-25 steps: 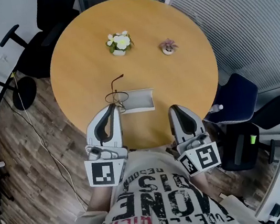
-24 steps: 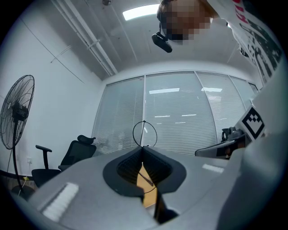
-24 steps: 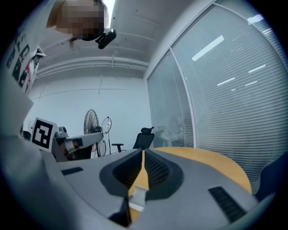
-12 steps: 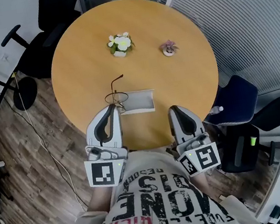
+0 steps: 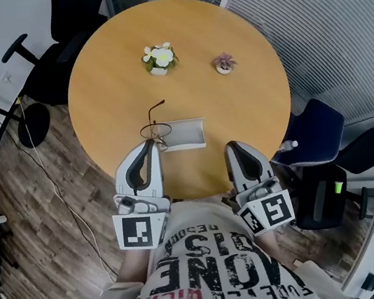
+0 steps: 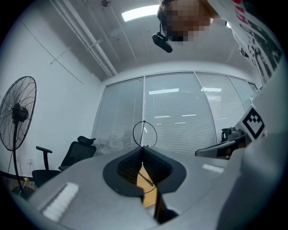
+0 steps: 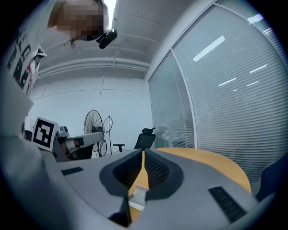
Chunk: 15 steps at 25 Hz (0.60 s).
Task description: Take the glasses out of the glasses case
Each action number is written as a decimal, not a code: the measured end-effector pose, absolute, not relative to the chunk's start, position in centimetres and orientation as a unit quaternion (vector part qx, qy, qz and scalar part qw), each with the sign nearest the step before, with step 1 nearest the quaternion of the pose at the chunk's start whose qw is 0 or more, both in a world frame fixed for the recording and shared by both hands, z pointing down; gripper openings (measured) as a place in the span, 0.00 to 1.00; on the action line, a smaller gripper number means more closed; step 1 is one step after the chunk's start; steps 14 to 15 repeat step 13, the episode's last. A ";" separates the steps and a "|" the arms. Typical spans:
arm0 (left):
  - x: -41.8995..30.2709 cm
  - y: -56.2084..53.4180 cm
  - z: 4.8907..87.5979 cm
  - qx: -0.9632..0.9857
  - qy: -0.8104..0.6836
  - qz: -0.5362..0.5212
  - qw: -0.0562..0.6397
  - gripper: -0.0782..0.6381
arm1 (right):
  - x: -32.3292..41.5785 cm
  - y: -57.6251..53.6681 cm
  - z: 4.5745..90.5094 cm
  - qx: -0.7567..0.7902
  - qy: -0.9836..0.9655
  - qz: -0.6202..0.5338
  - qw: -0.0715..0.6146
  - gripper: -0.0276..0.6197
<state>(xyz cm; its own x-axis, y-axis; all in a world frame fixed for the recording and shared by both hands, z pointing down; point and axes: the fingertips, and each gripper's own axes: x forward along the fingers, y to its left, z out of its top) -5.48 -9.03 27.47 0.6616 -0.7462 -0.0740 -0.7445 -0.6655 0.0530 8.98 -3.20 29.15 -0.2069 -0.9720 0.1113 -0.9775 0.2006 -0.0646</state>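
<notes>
- glasses (image 5: 154,128): thin dark wire frame, round lenses, one temple sticking out, pinched in the left gripper (image 5: 151,142)
- glasses case (image 5: 184,133): pale grey rectangle, lying flat just beside them

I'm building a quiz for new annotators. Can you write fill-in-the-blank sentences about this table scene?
1. The left gripper is shut on the ____.
2. The right gripper is shut and holds ____.
3. Besides the case, the table bears ____ small potted plants.
Missing words: glasses; nothing; two.
</notes>
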 end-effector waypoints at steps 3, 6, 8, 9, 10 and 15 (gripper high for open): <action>-5.3 -8.9 27.5 0.912 -0.407 -0.043 0.008 0.13 | 9.1 -3.1 29.1 0.629 -0.775 0.059 0.022 0.08; -5.2 -8.8 27.4 0.913 -0.405 -0.045 0.008 0.13 | 9.1 -3.0 29.1 0.629 -0.775 0.058 0.022 0.08; -5.0 -8.8 27.3 0.914 -0.404 -0.045 0.008 0.13 | 9.2 -2.9 29.1 0.629 -0.775 0.059 0.022 0.08; -4.9 -8.7 27.3 0.914 -0.403 -0.044 0.007 0.13 | 9.3 -2.9 29.1 0.629 -0.775 0.058 0.022 0.08; -4.8 -8.7 27.4 0.915 -0.402 -0.044 0.007 0.13 | 9.3 -2.9 29.0 0.629 -0.775 0.058 0.022 0.08; -4.5 -8.8 27.5 0.916 -0.400 -0.041 0.008 0.13 | 9.5 -2.9 29.0 0.628 -0.775 0.057 0.020 0.08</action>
